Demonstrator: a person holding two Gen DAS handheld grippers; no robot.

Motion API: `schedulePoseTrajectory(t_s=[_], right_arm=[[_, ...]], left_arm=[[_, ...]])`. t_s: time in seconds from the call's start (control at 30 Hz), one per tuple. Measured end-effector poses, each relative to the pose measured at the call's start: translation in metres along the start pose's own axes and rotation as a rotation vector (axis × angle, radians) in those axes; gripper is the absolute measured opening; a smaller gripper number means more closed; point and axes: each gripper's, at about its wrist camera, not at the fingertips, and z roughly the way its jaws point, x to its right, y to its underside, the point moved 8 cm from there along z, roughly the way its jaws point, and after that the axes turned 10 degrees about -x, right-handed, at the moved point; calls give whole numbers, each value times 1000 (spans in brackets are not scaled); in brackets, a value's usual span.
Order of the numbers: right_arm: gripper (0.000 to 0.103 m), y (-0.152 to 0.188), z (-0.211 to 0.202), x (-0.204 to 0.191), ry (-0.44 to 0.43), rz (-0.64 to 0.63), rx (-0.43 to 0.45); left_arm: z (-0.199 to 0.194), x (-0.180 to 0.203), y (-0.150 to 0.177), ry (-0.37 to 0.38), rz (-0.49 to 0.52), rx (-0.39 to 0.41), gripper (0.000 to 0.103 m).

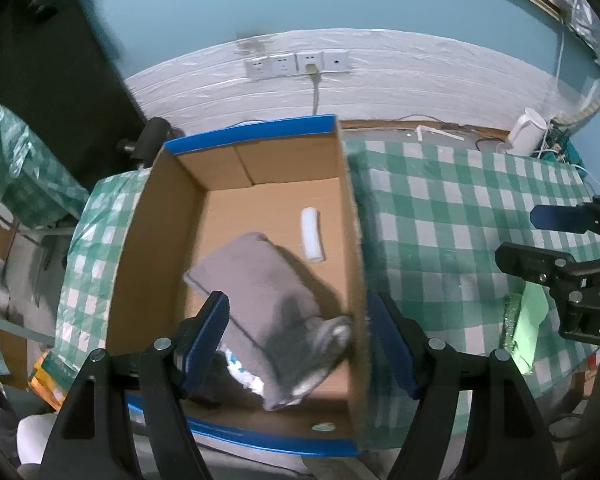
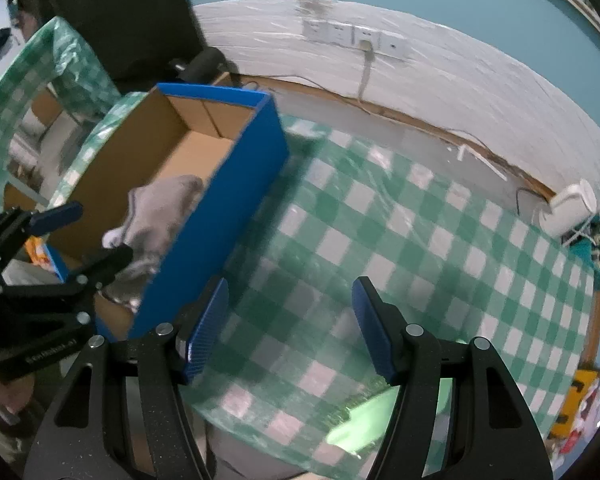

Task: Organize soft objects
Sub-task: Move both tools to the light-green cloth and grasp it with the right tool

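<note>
Teal wall behind, white lower band with a row of sockets (image 1: 296,65), one cable plugged in. Tabletop (image 1: 452,216) covered in green-and-white checked plastic cloth.

Cardboard box (image 1: 352,216), blue outside, brown inside, sits open on the left part of the tabletop. Inside it: a grey folded cloth (image 1: 268,300), lying tilted across the box floor, near end bunched against the right wall. Something white with blue print shows under its near edge; cannot tell what. A small white cylinder (image 1: 312,236) lies on the box floor just beyond the cloth, apart from it.

Left gripper (image 1: 300,344) hangs over the near end of the box, jaws wide. Left finger is over the cloth, right finger just outside the box's right wall. Nothing held; contact with the cloth cannot be judged, frame is blurred.

Right gripper (image 2: 290,328) is over bare checked cloth to the right of the box, jaws wide, nothing between them. Light green soft item (image 2: 364,420), one edge darker green, lies on the tabletop near the front edge, partly hidden behind the right finger.

White kettle-like appliance (image 2: 572,208) at the far right corner of the tabletop, among cables. Yellow packaging (image 2: 576,404) beyond the right edge.
</note>
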Motion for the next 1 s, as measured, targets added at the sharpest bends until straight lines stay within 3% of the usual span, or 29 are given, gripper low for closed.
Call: schedulePoseTrajectory(t_s=[0.53, 1.0], right_arm=[[65, 55, 18, 91, 30, 164, -58], [65, 96, 59, 142, 54, 305, -133]], left_arm=[[9, 82, -3, 33, 133, -48, 76], [47, 147, 2, -5, 253, -120, 76]])
